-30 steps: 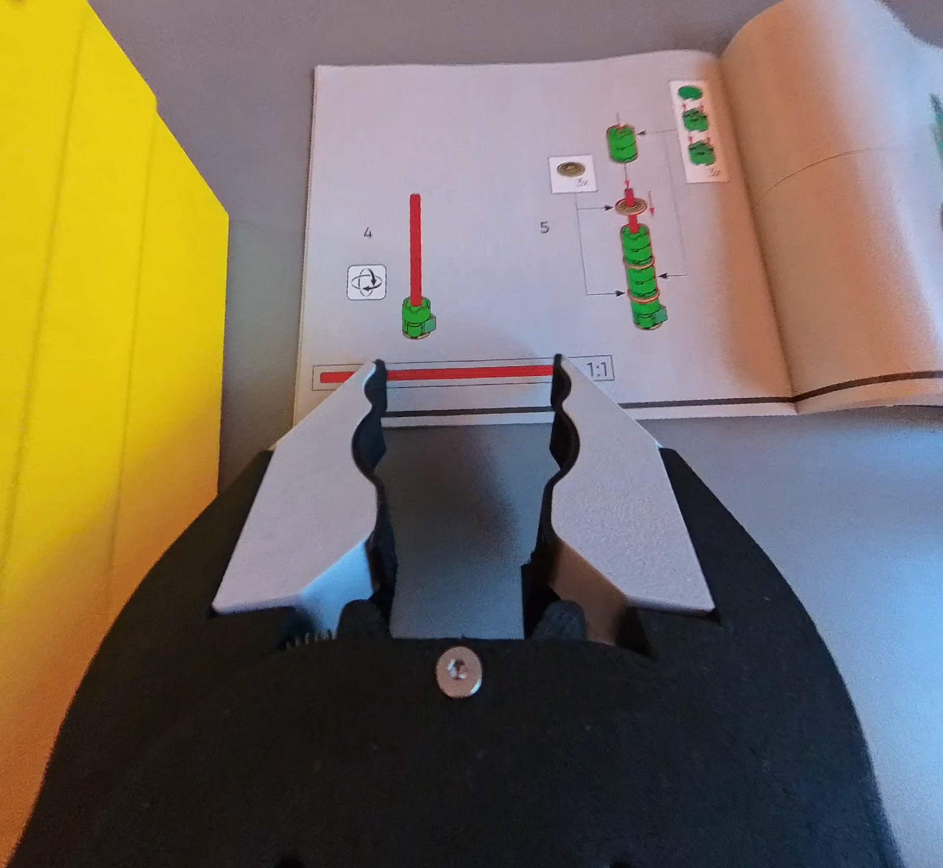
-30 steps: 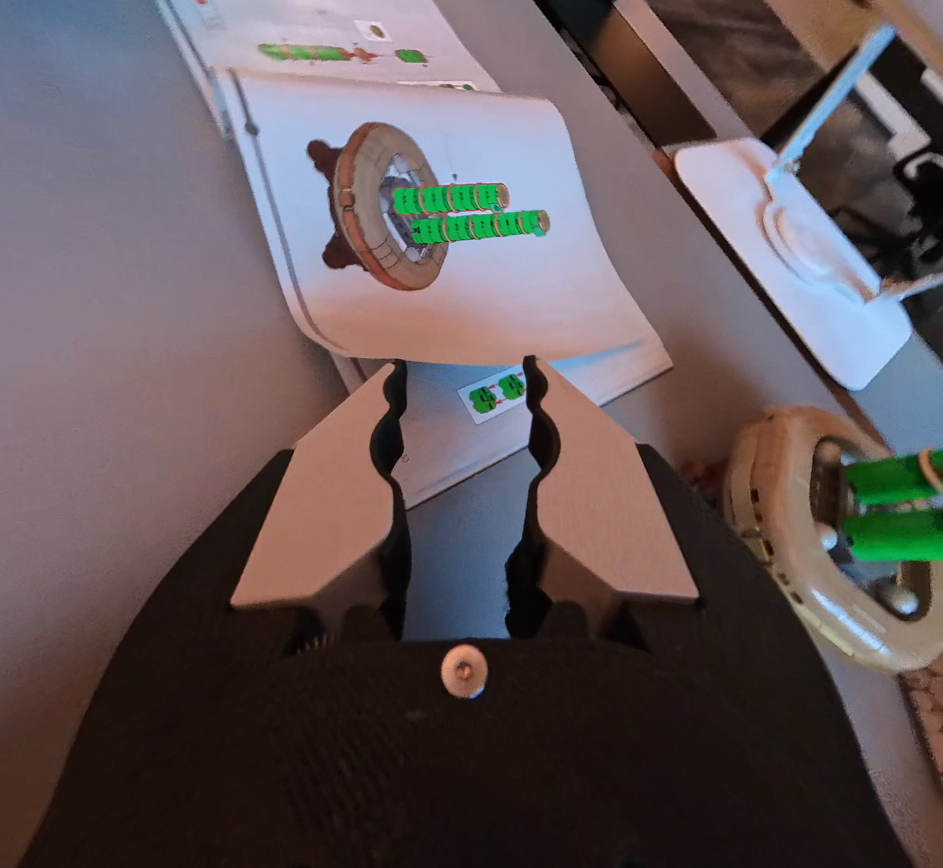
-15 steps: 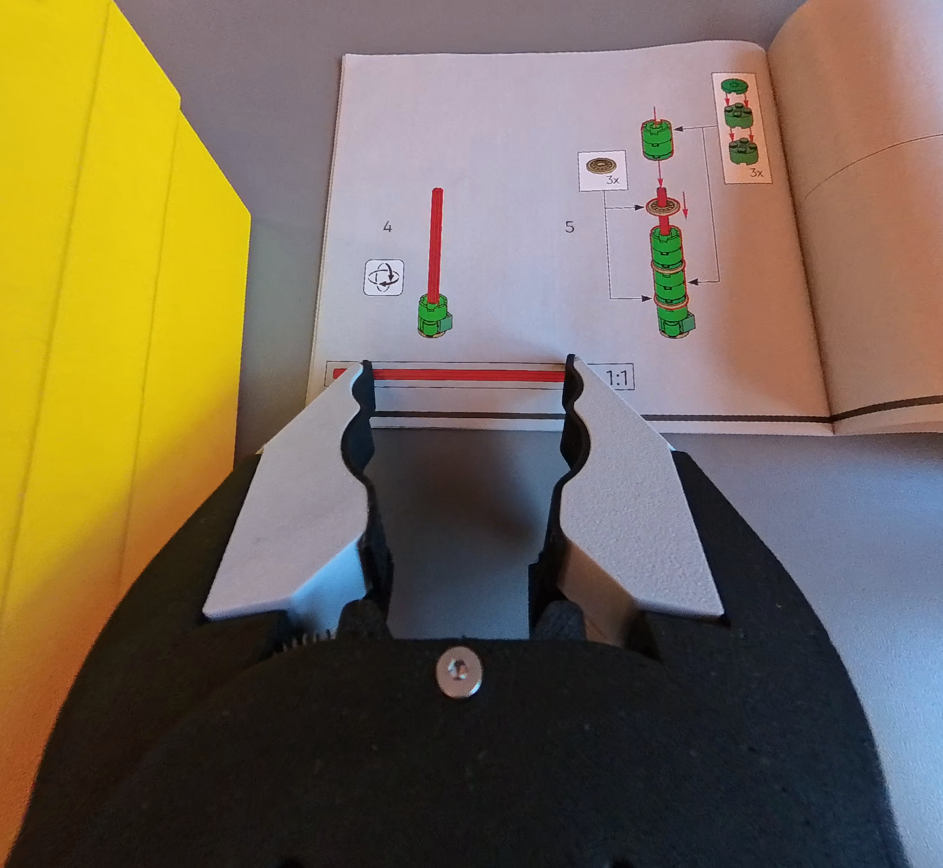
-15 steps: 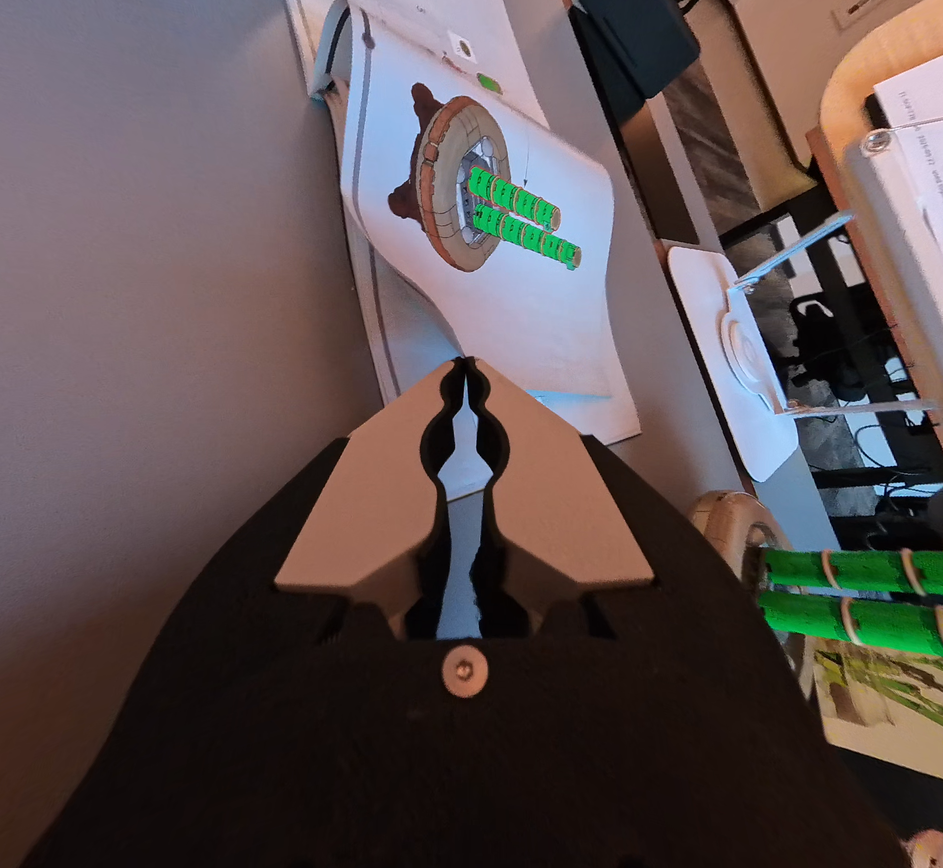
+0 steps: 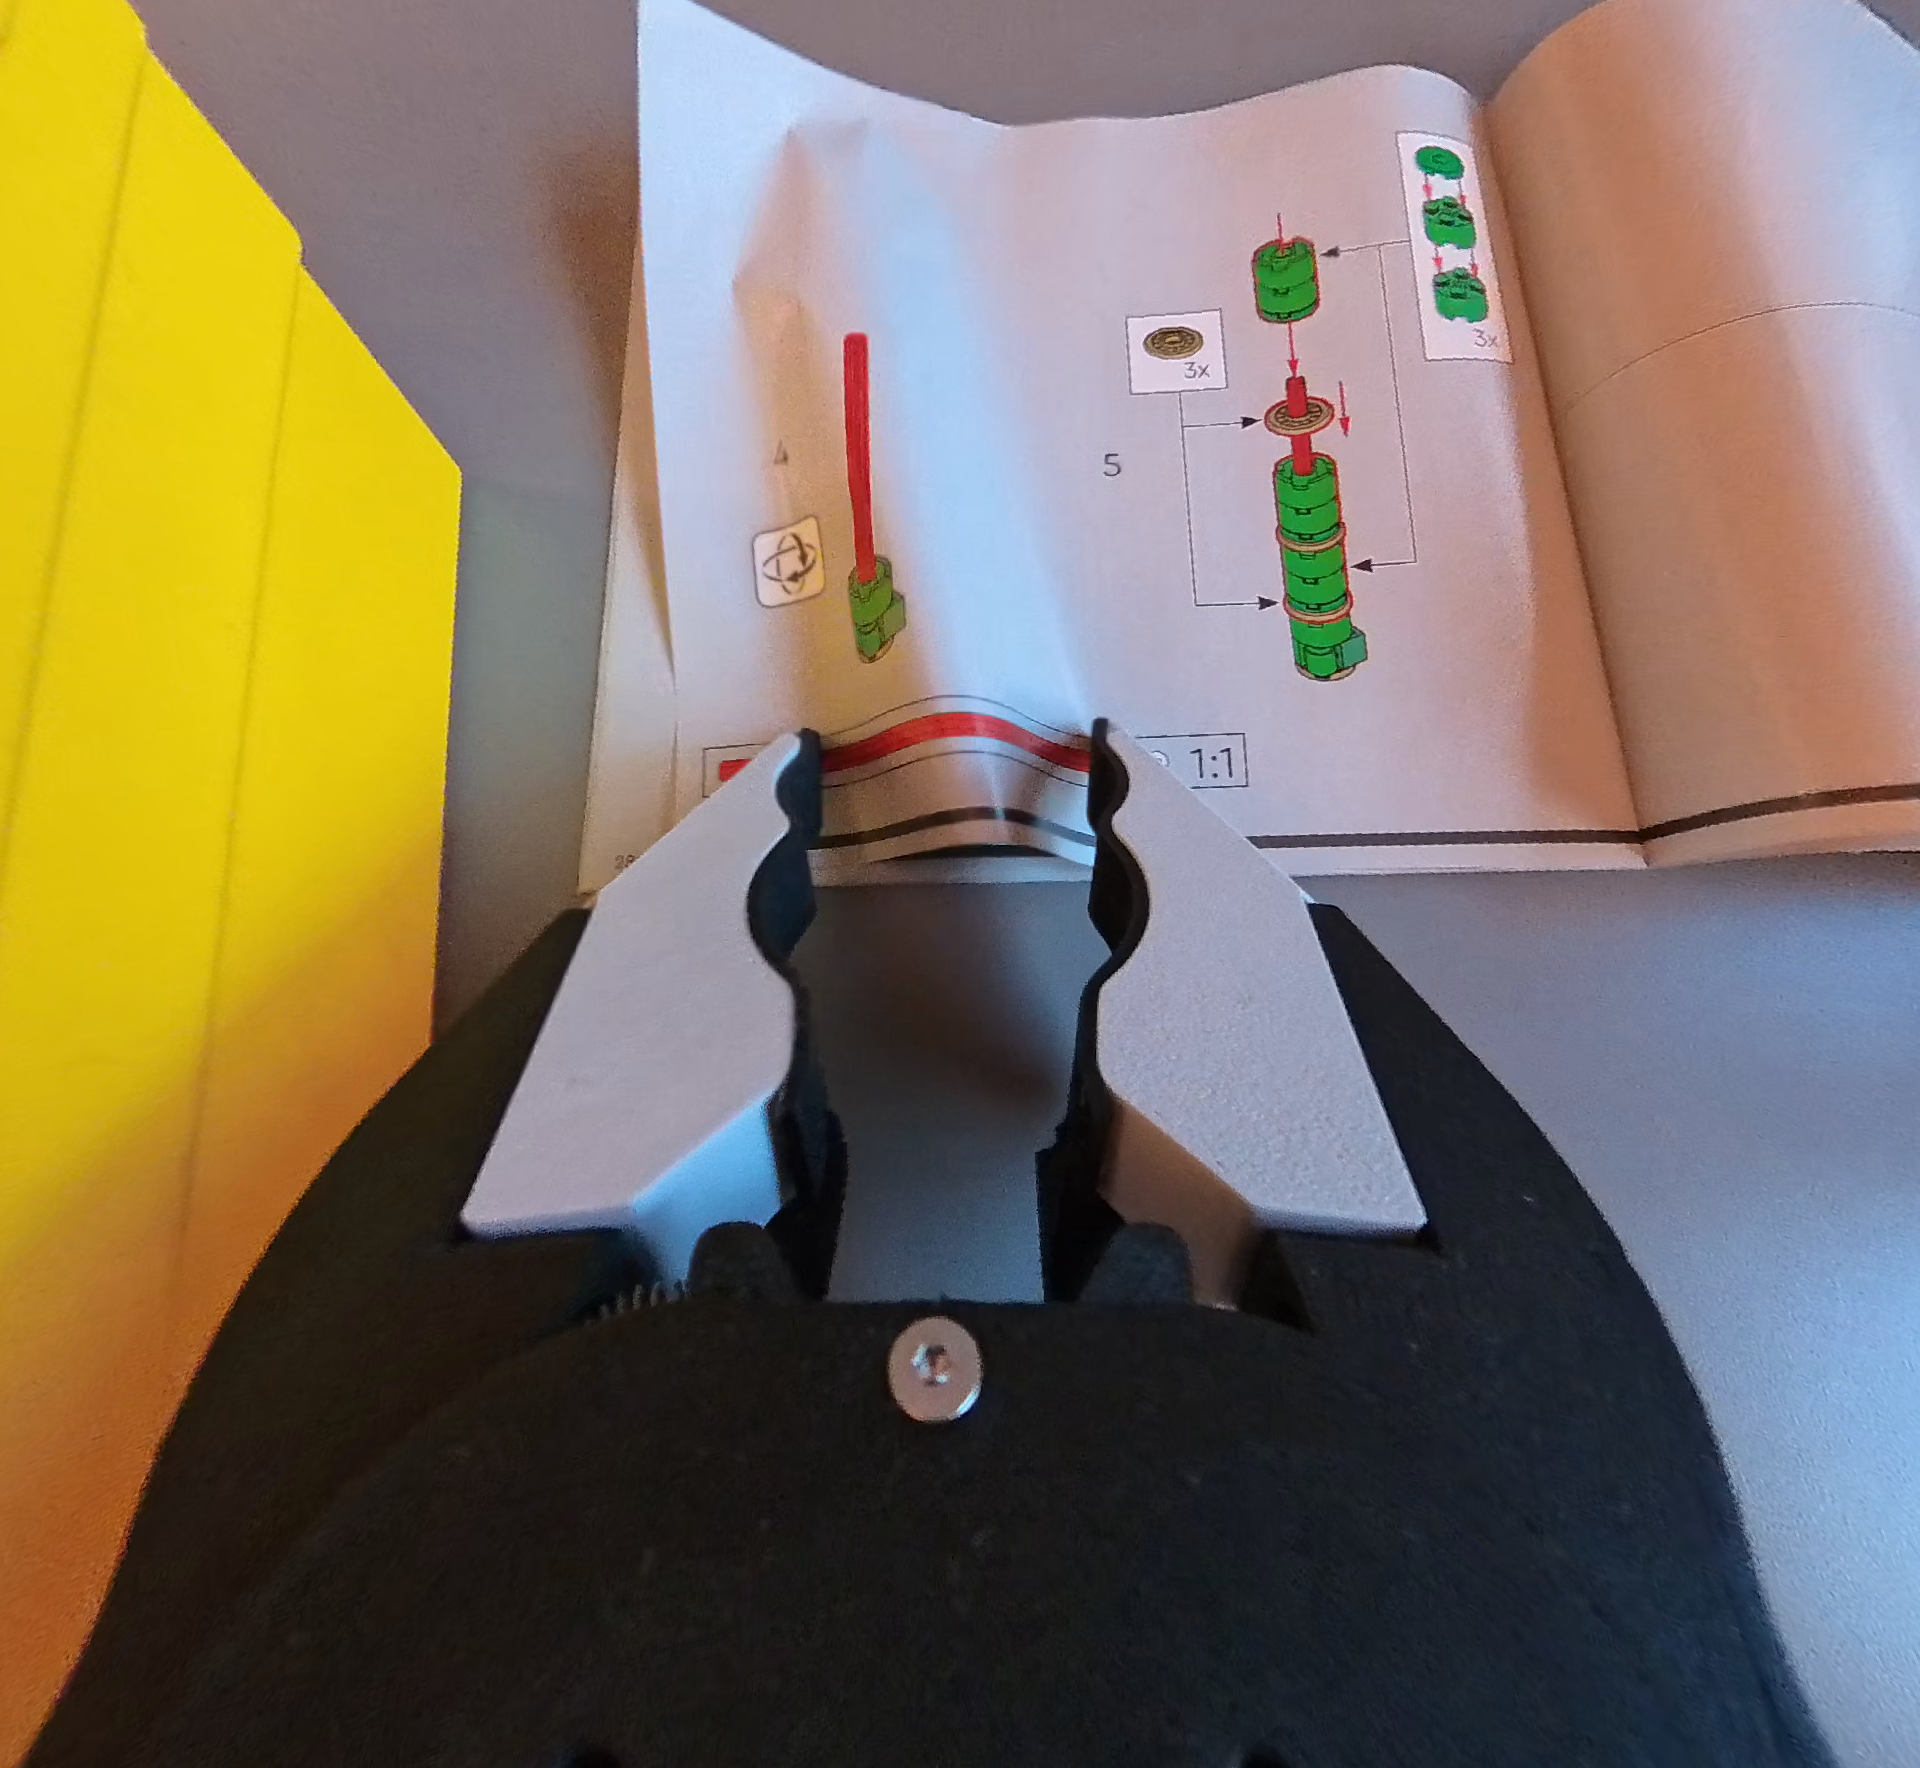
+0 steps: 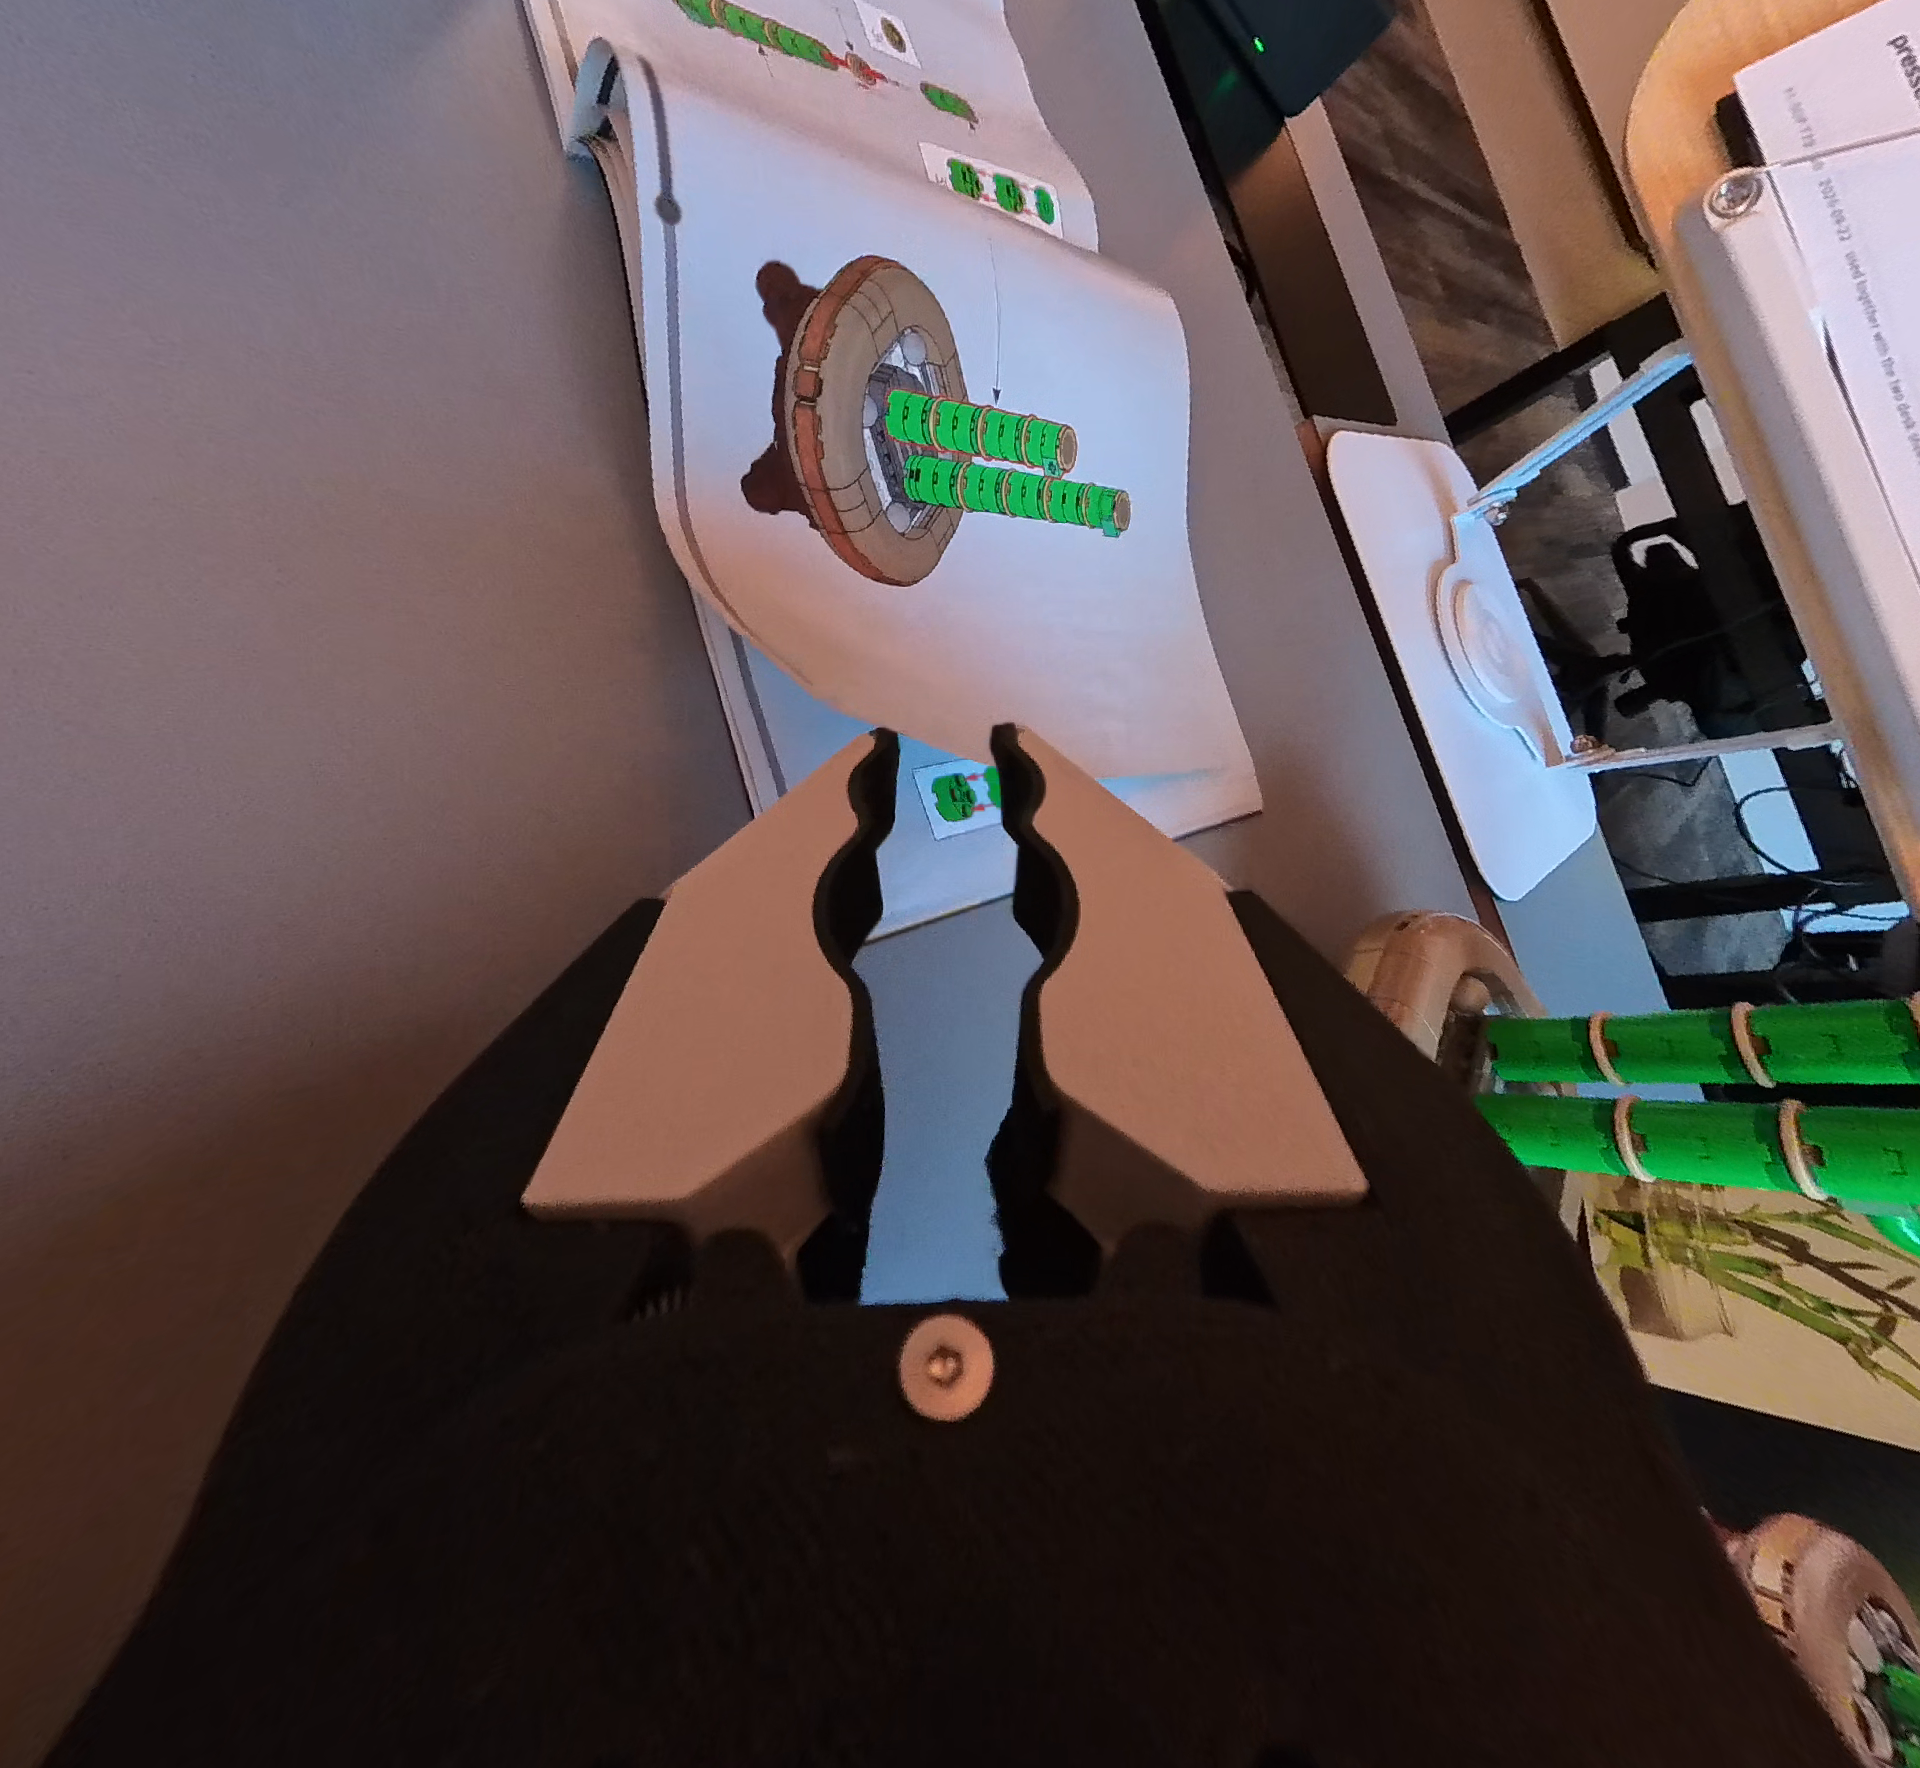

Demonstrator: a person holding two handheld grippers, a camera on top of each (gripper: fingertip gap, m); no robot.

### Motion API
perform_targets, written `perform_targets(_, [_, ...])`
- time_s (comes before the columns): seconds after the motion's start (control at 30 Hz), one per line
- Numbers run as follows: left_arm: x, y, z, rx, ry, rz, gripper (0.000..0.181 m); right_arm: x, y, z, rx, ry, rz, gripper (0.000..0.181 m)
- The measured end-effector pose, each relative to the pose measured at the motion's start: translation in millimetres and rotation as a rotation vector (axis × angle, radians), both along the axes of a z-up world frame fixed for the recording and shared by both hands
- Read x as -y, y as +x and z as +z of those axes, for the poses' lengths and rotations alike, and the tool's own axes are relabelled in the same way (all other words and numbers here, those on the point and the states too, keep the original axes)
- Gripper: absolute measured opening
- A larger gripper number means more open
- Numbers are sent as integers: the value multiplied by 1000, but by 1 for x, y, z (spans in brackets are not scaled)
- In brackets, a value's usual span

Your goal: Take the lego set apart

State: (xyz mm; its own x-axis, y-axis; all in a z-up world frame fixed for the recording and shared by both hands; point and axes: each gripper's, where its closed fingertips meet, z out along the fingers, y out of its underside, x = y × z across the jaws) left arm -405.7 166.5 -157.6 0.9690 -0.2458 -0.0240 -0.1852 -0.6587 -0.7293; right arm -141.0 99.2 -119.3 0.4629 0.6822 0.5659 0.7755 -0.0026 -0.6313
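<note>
We are not yet at the set itself: on the grey desk [image 5: 1558, 1095] the open instruction booklet [image 5: 1039, 284] takes up the far side, its near-left page buckled upward beside the yellow box [image 5: 187, 575] at the left edge. The lego set [image 6: 1704, 1095], green stalks in a tan ring, lies near the desk's right edge, untouched. Next, we judge, both claws must turn to it. Our left gripper [image 5: 951, 752] is spread wide, empty, tips at the page's near edge. Our right gripper [image 6: 943, 744] stands narrowly parted, holding nothing.
</note>
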Motion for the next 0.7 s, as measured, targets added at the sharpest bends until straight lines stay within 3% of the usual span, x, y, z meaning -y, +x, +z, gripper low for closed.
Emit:
perform_targets(0.1, [0,3,0,0,2,-12,43,1,5,3,8,0,-7,23])
perform_targets(0.17, [1,8,1,5,2,-39,24,2,8,6,9,1,-13,26])
perform_targets(0.33, [4,19,1,-35,2,-95,6,9,16,16,-23,-12,-4,31])
perform_targets(0.53, [6,25,5,-95,13,-121,3,8,20,18,-57,-24,-20,32])
perform_targets(0.7, [5,26,24,-200,95,-127,3,8,18,10,-29,-38,-16,32])
